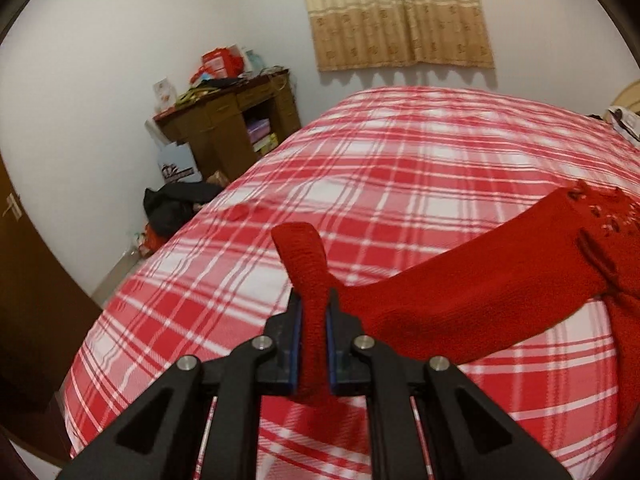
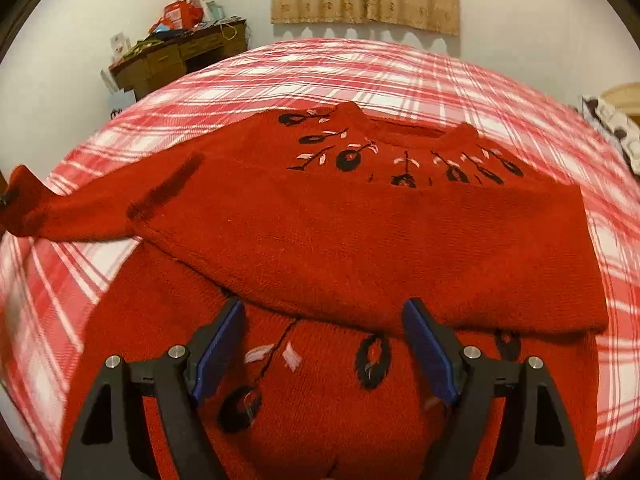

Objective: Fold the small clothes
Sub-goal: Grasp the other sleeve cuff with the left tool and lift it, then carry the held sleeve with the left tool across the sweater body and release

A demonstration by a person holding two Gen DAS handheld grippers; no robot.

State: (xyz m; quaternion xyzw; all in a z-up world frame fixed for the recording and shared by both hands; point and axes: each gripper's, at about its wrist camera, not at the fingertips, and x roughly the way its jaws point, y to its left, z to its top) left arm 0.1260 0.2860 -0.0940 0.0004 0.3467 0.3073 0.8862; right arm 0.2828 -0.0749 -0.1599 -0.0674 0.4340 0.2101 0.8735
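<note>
A small red knitted sweater [image 2: 360,220] with black and pink flower stitching lies on the plaid bed [image 2: 280,76], its upper part folded down over its lower part. My left gripper [image 1: 314,312] is shut on the cuff of the sweater's left sleeve [image 1: 460,300], lifted off the bedspread; the cuff's end sticks up past the blue pads [image 1: 296,332]. In the right wrist view that raised sleeve [image 2: 72,212] stretches to the left edge. My right gripper [image 2: 322,320] hovers open over the sweater's lower front, nothing between its fingers [image 2: 218,356].
The red-and-white plaid bedspread [image 1: 380,168] covers the whole bed. A brown wooden desk [image 1: 228,128] piled with boxes and clutter stands against the white wall at the left, with a dark bag [image 1: 176,204] on the floor. A beige curtain [image 1: 400,12] hangs behind the bed.
</note>
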